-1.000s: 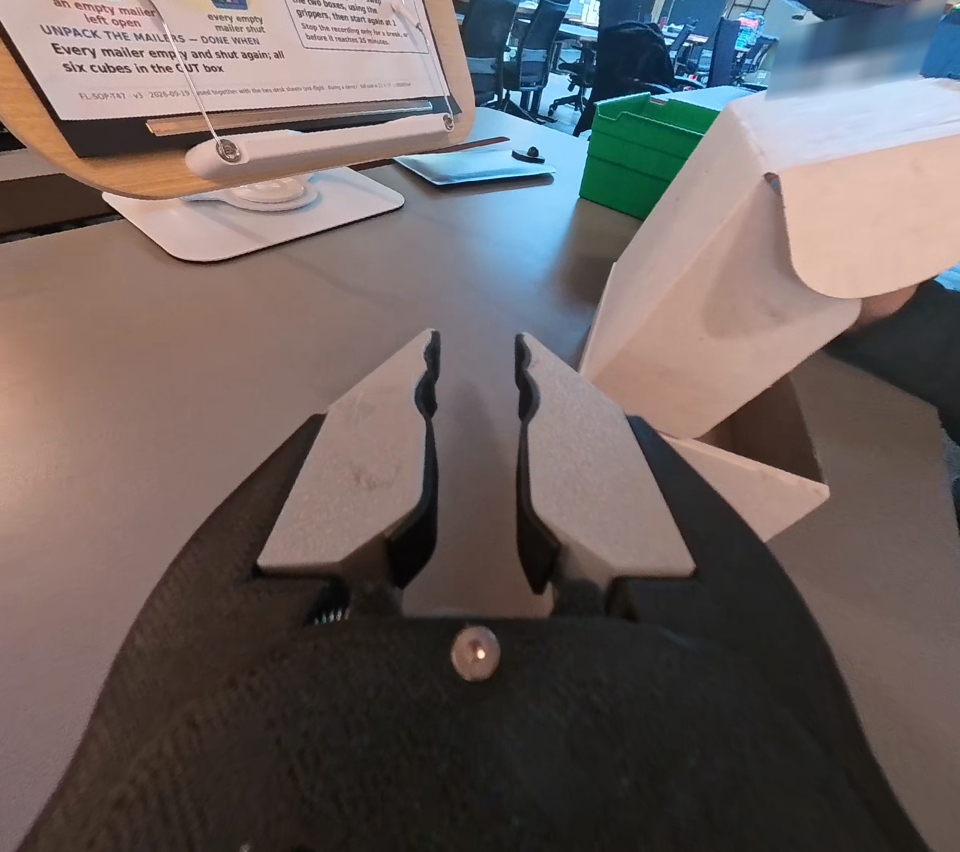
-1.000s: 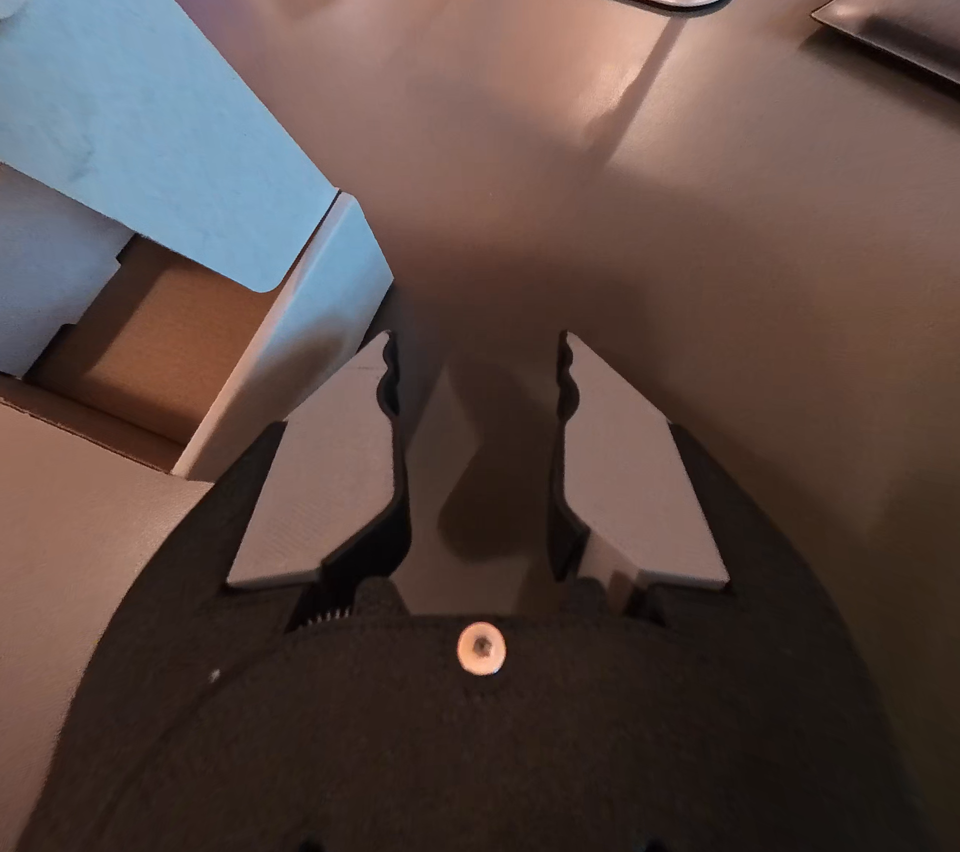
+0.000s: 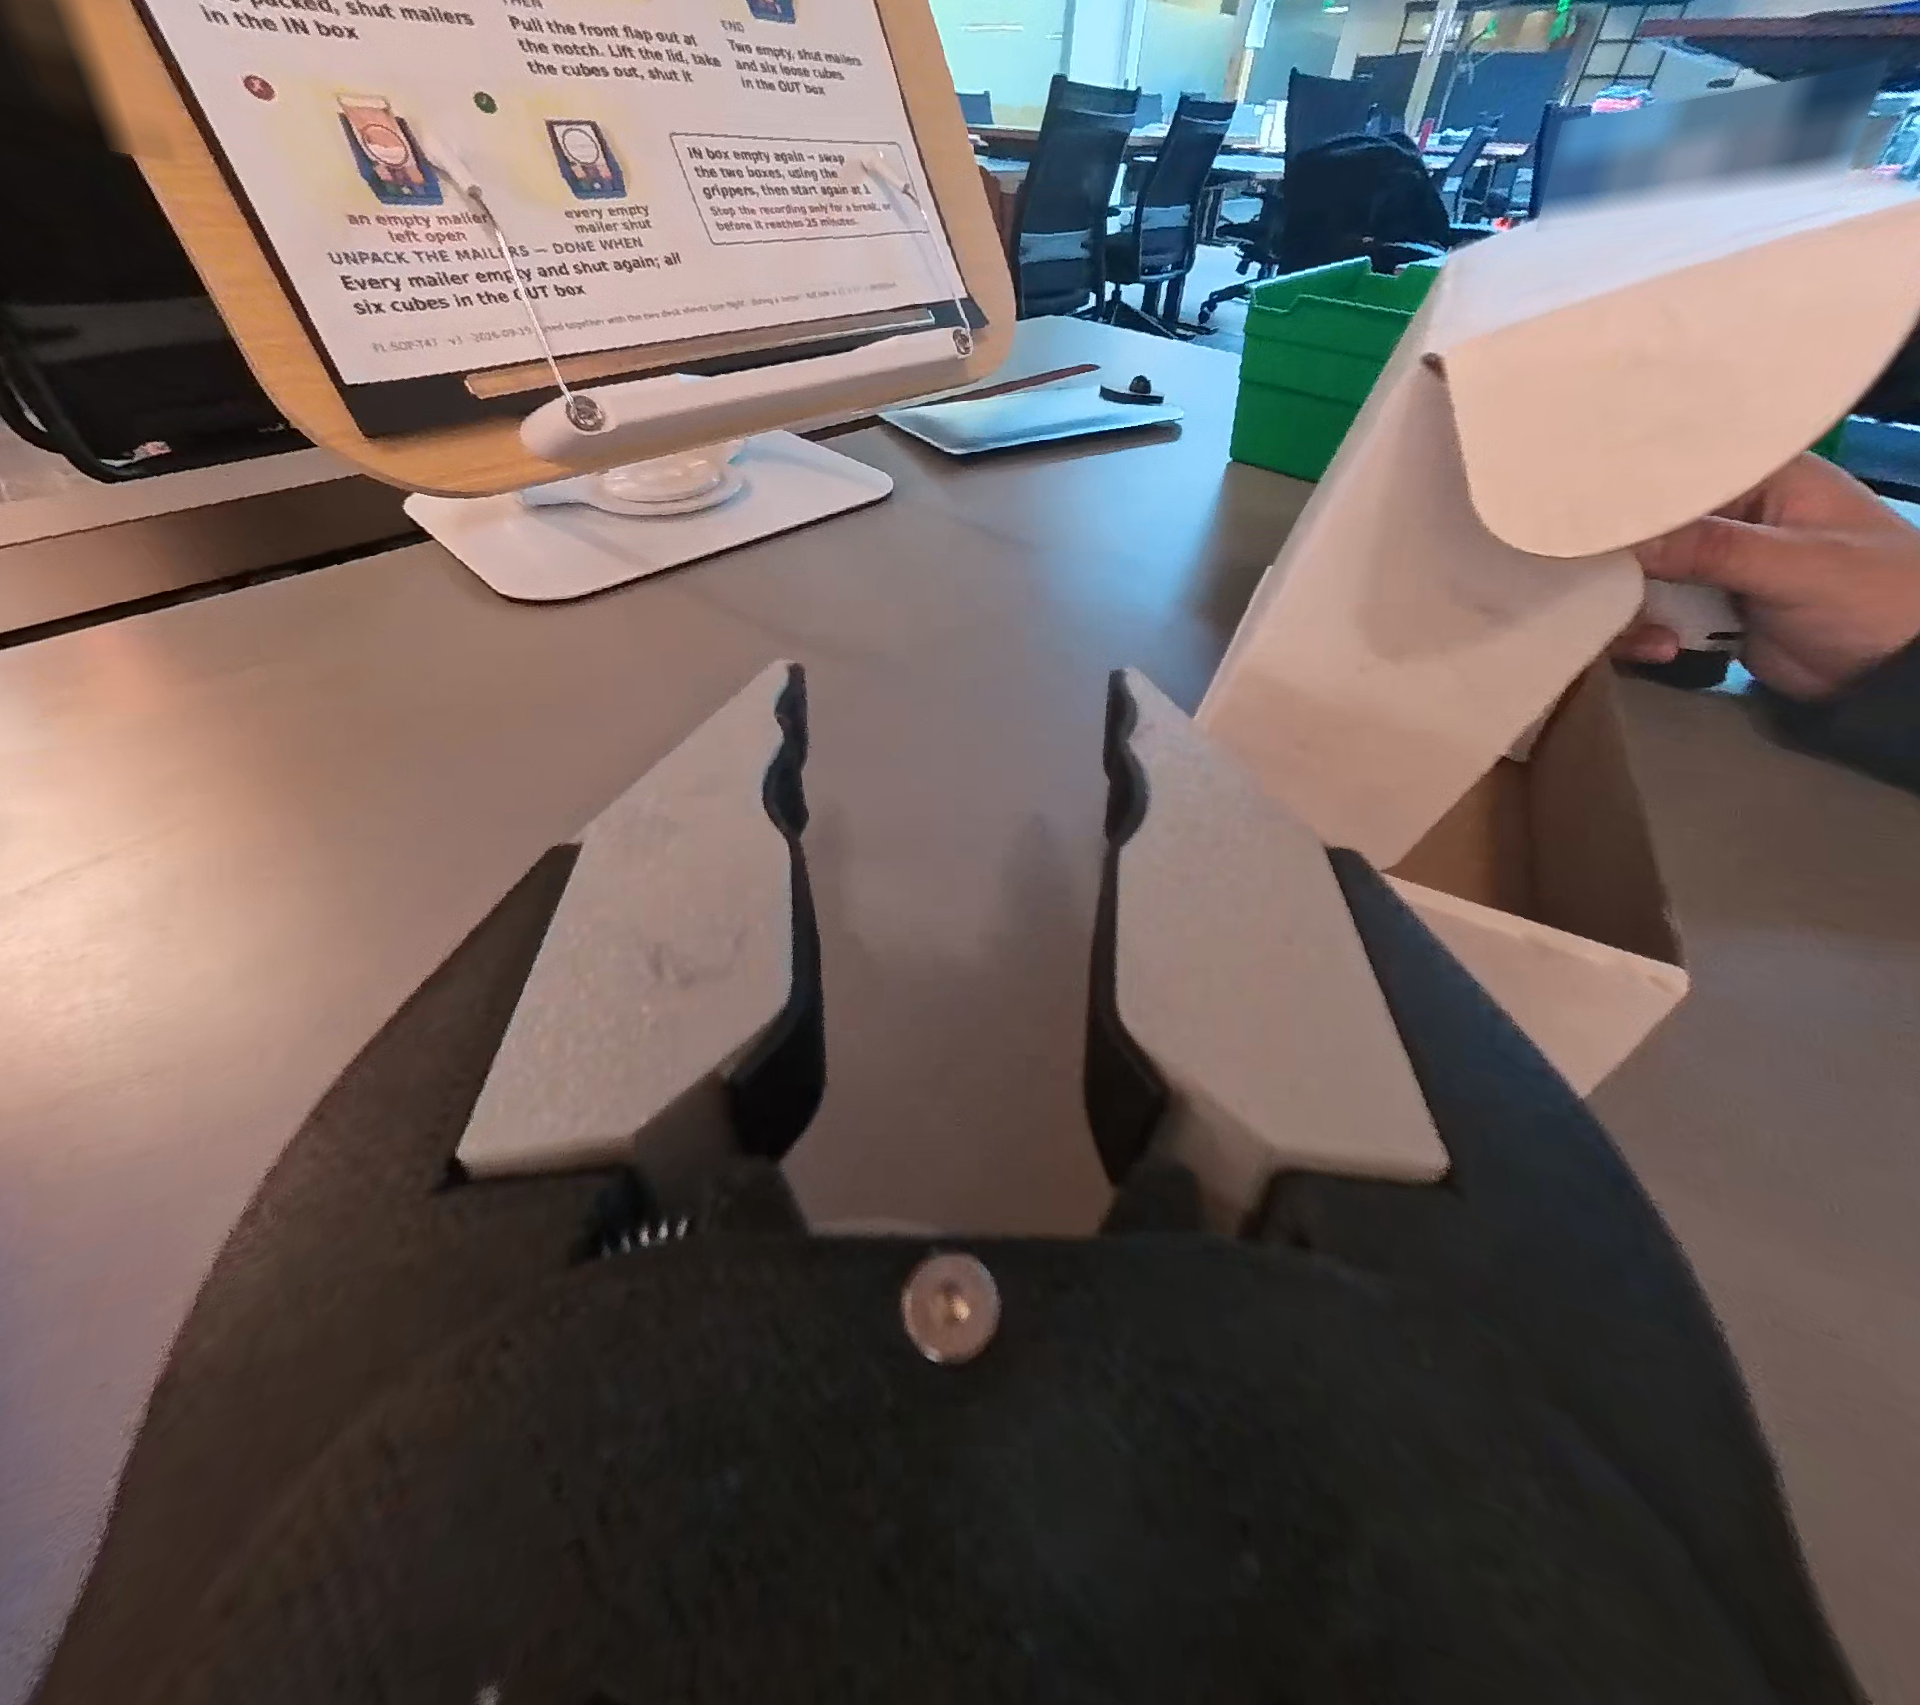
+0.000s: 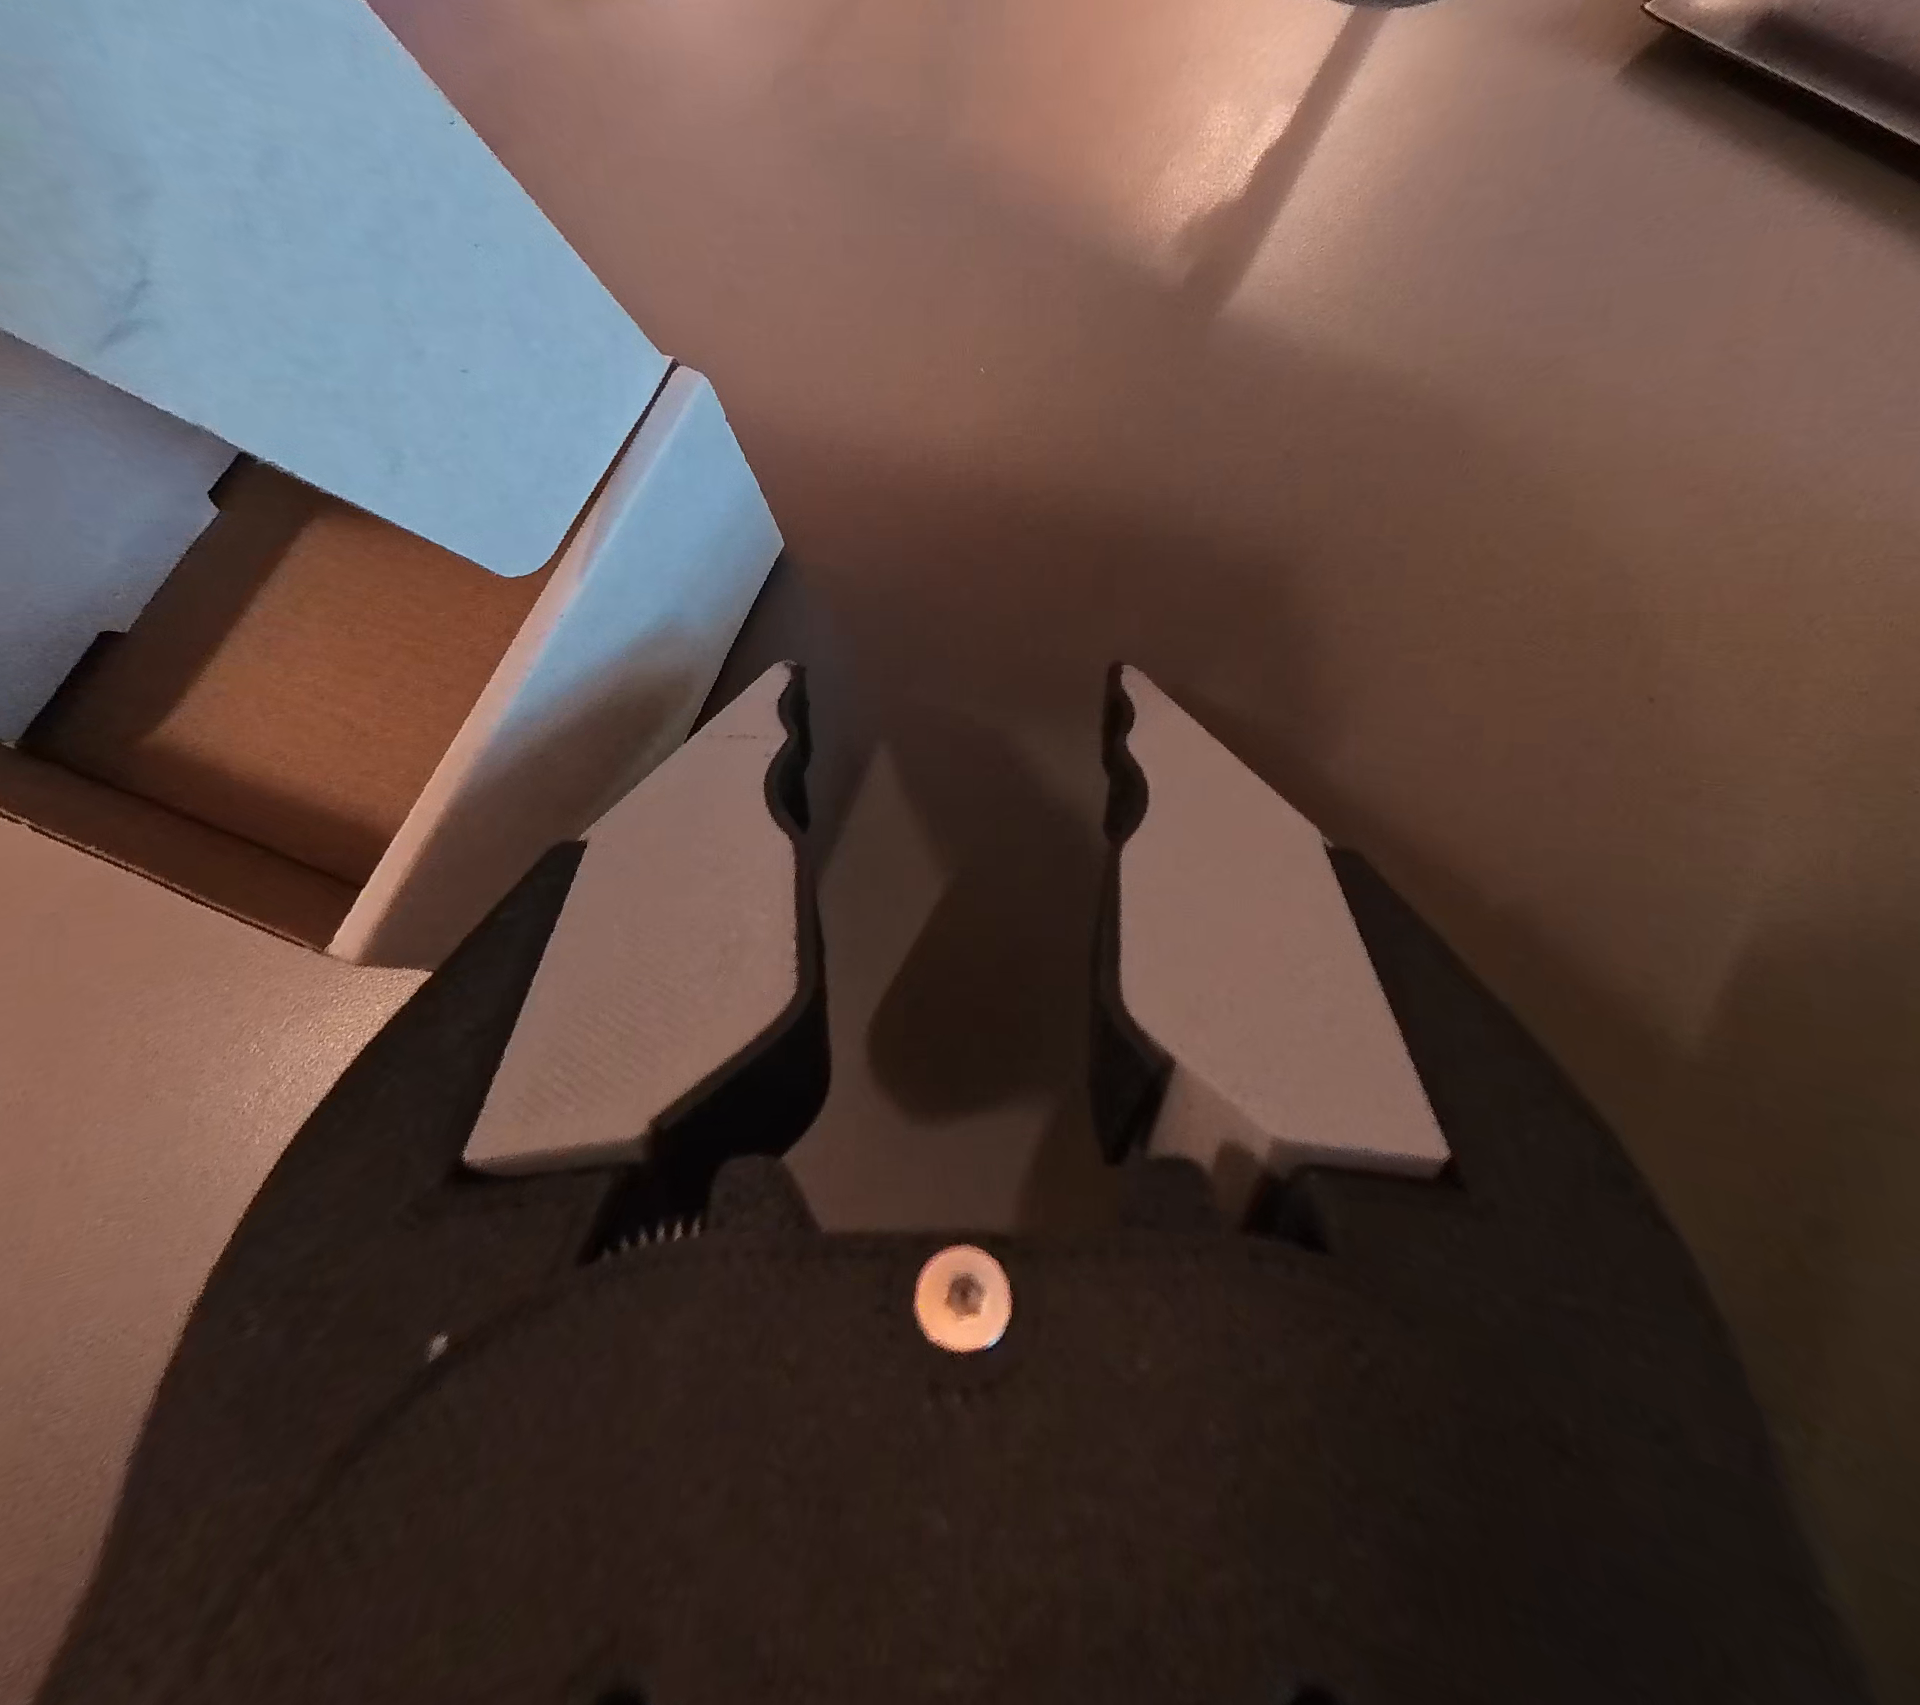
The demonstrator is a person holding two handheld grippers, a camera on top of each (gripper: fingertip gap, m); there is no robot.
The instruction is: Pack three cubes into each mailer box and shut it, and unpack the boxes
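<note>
At the right of the left wrist view, the open mailer box sits on the brown table, its white lid raised and leaning over the brown cardboard inside, front flap curling off the top. The left gripper hovers just beside it with its jaws spread and nothing between them; the box lies to the right of those fingers, the right finger almost at the lid's lower corner. In the right wrist view the same mailer fills the left side of the frame, and the right gripper, also spread and empty, hangs over bare table with its left finger close beside the box's near white wall. Whether they touch I cannot tell. The box's long axis seems to run away from the person toward the green bin, the opening facing up. No cubes show in the visible part of the interior. The left claw looks nearer the lid, so I would judge it better placed to press it shut. An instruction sheet on a stand fills the upper left.
</note>
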